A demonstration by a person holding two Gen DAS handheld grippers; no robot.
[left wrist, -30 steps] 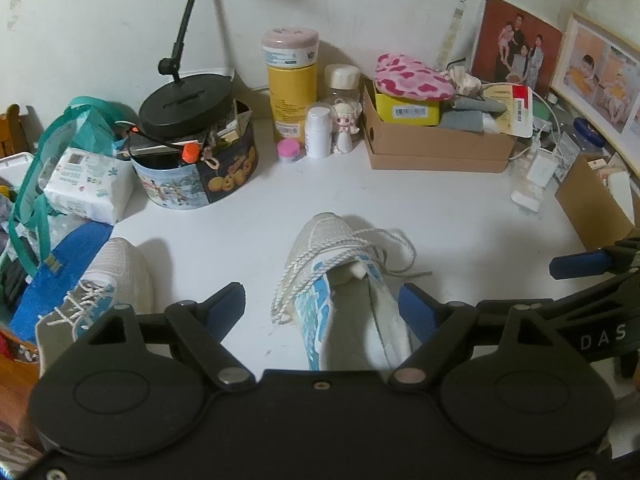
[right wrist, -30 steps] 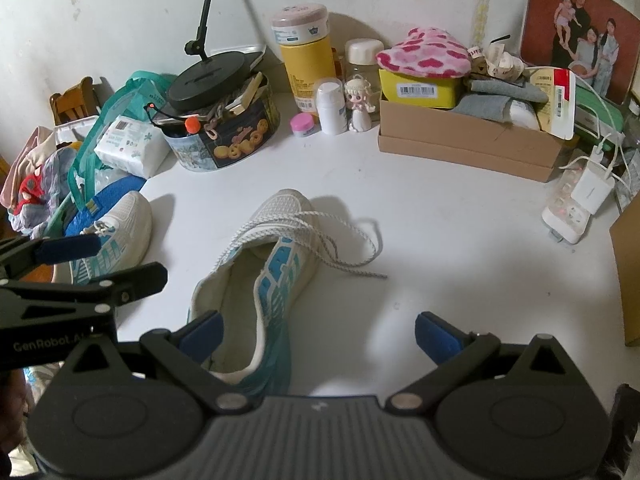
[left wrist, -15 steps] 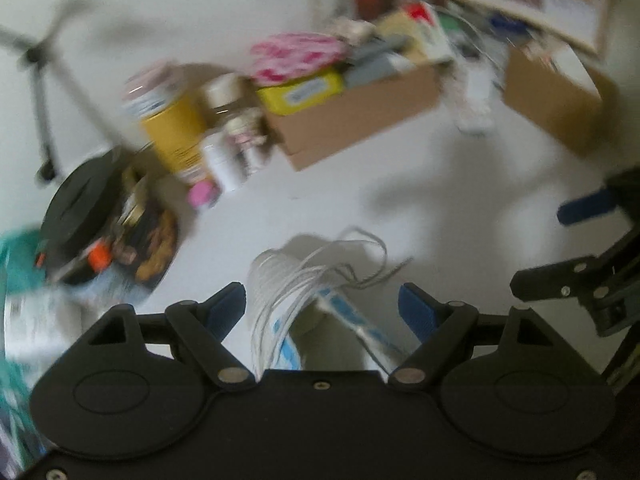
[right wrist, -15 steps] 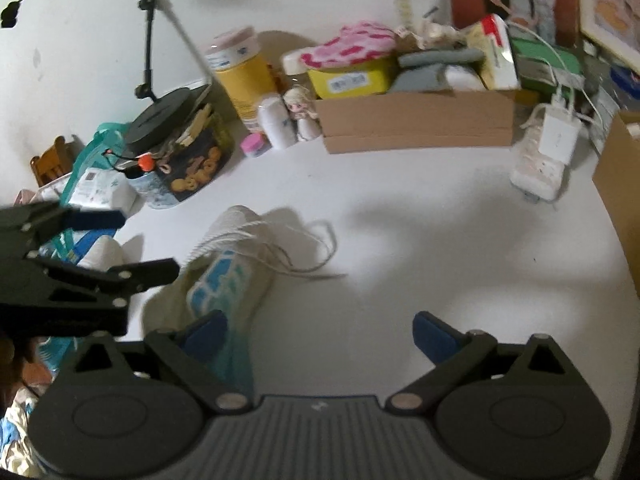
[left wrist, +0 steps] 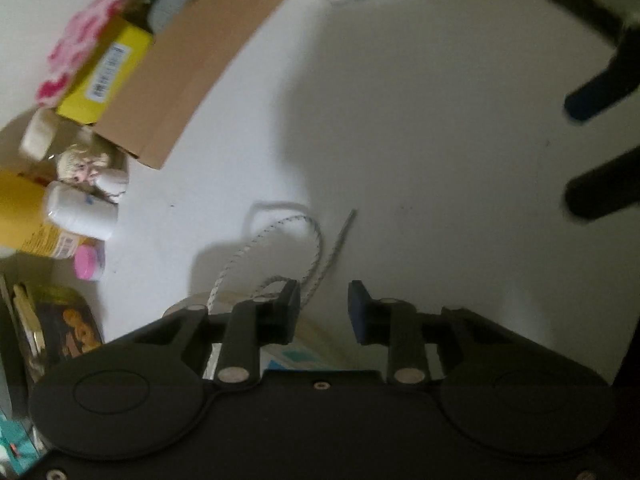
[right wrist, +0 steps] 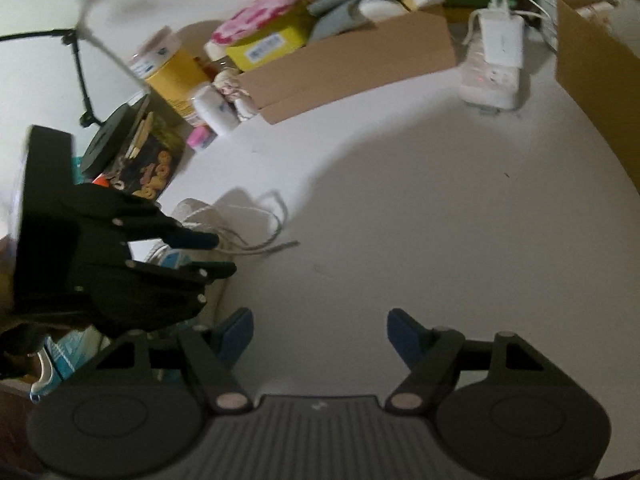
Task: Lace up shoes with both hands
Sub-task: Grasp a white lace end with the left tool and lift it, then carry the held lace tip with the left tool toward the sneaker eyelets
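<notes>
Fingers of the left gripper (left wrist: 323,312) stand partly apart over the shoe (right wrist: 188,216), gripping nothing; its white lace (left wrist: 280,248) loops toward 12 o'clock. The right gripper (right wrist: 320,336), at 3 o'clock, is spread wide over the table (right wrist: 420,208). At 11 o'clock, a cardboard box (right wrist: 352,68) holds a yellow carton (right wrist: 268,46).

Both grippers: matte black bodies, round disc housings, silver pivot screws. Left gripper (left wrist: 323,312) and right gripper (right wrist: 320,332) fingers (right wrist: 402,334) carry blue pads; right has ribbed grey plate.
</notes>
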